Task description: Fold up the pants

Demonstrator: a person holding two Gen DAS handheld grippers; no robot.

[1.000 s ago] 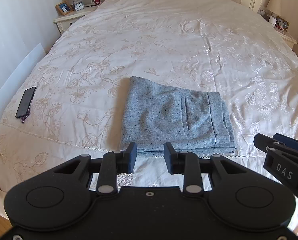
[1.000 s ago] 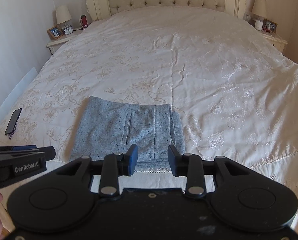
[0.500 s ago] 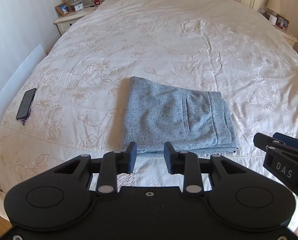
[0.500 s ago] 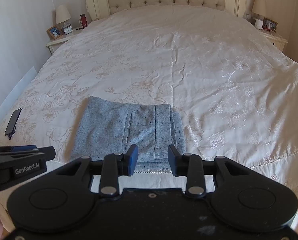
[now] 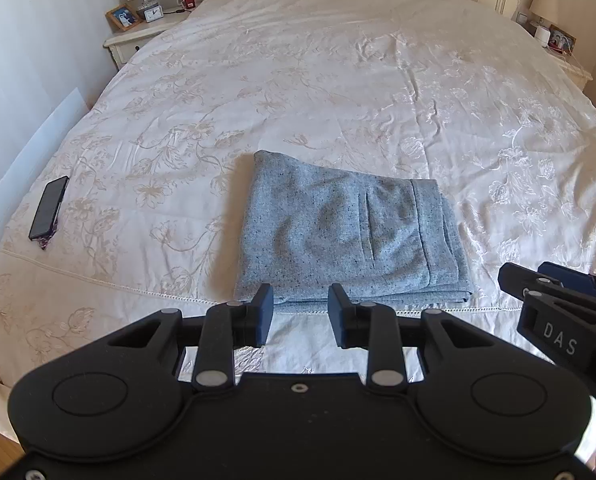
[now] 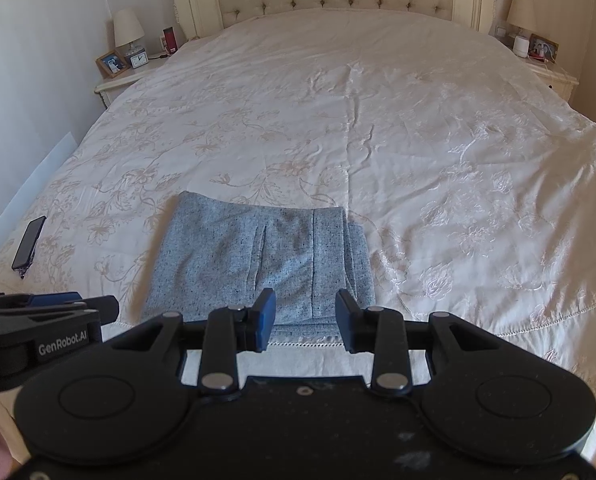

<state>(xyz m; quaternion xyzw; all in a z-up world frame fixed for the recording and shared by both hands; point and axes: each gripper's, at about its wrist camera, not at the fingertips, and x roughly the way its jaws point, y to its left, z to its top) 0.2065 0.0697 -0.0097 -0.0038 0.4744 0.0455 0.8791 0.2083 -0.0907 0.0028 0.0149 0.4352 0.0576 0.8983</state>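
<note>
A phone [image 5: 48,208] lies far left of the left tongs [image 5: 300,316], partly open and empty. The folded pants [image 5: 346,232] lie just ahead on the bed [image 5: 338,80]. The right tongs [image 6: 305,320] are likewise. Careless nudging could undo the layers.

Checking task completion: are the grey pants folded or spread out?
Folded. The pants lie as a compact rectangle on the bedspread, with stacked layer edges at their right side. Neither gripper holds them.

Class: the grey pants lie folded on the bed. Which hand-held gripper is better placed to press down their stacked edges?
Probably the right hand-held gripper: the pants' stacked edges lie directly ahead of its open fingers.
</note>
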